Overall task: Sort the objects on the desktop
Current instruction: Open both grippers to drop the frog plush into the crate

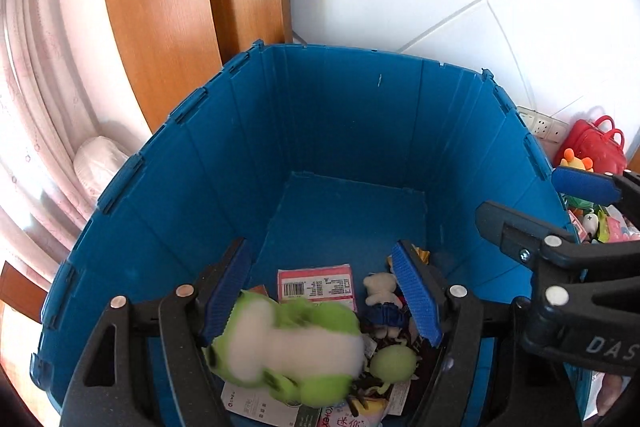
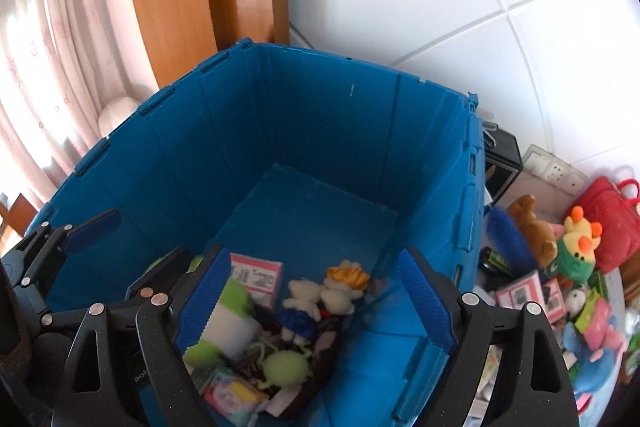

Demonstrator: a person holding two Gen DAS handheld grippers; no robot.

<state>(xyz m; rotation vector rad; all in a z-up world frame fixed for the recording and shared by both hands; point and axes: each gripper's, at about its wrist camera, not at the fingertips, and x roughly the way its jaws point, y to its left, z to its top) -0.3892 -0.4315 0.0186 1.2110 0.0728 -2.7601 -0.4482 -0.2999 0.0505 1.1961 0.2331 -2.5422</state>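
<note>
A big blue crate (image 1: pixel 340 115) stands open below both grippers; it also shows in the right wrist view (image 2: pixel 320 131). My left gripper (image 1: pixel 320 299) is open above it. A green and white plush toy (image 1: pixel 288 343), blurred, is between and below its fingers, free of them, over the pile in the crate; it also shows in the right wrist view (image 2: pixel 228 315). My right gripper (image 2: pixel 316 299) is open and empty over the crate. In the crate lie a pink box (image 1: pixel 316 285), a small white bear doll (image 2: pixel 304 301) and a light green ball toy (image 2: pixel 286 367).
To the right of the crate lie several toys and boxes: a red handbag (image 2: pixel 612 223), a yellow and green plush (image 2: pixel 578 247), a brown plush (image 2: pixel 534 227), pink boxes (image 2: pixel 520 293). A wooden frame (image 1: pixel 168 7) and a curtain (image 1: pixel 36 107) are behind on the left.
</note>
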